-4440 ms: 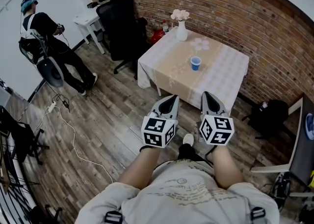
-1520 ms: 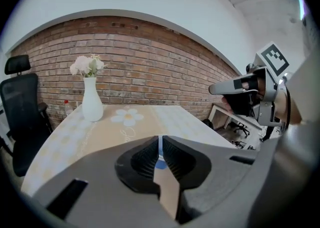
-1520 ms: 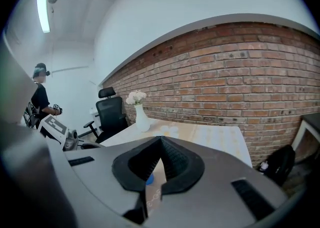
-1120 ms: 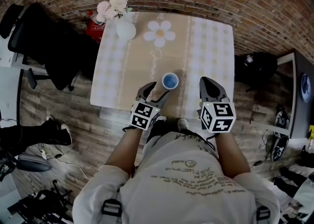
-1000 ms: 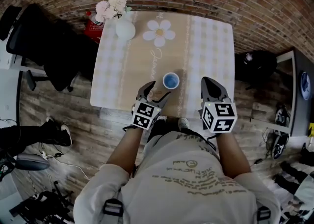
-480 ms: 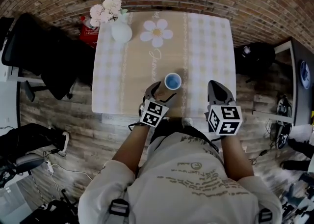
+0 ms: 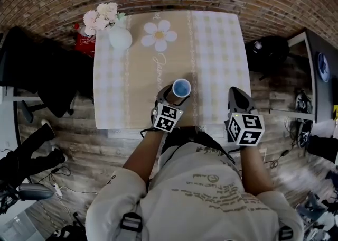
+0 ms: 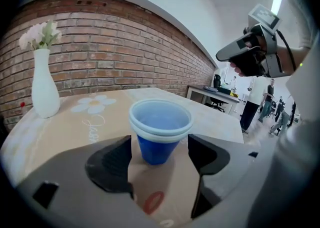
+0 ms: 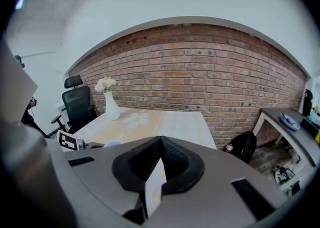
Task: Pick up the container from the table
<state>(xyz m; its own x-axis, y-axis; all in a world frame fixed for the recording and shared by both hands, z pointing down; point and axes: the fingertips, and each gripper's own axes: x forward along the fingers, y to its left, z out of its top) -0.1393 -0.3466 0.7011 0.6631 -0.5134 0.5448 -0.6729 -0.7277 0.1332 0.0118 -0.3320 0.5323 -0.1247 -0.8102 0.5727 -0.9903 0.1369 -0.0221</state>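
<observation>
Wearer: pale grey short-sleeved T-shirt (image 7: 203, 192) with dark chest print (image 7: 207, 196); black harness buckles (image 7: 130, 221) at 7 and 5 o'clock. Left claw (image 7: 173, 96) and right claw (image 7: 236, 93): grey shells, black pads, each carrying a white marker cube (image 7: 168, 118) with black squares.

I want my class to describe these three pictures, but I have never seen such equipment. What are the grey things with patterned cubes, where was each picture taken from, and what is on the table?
No robot here: a person holds a pair of two-jaw grippers, and the patterned cubes belong to them. The top-down picture comes from a camera on the person's head. The other two come from cameras riding on the grippers, looking along their jaws. On the table stand a blue cup and a white vase of flowers. The left gripper has its jaws open either side of the cup, not gripping it. The right gripper is shut and empty, near the table's edge.
</observation>
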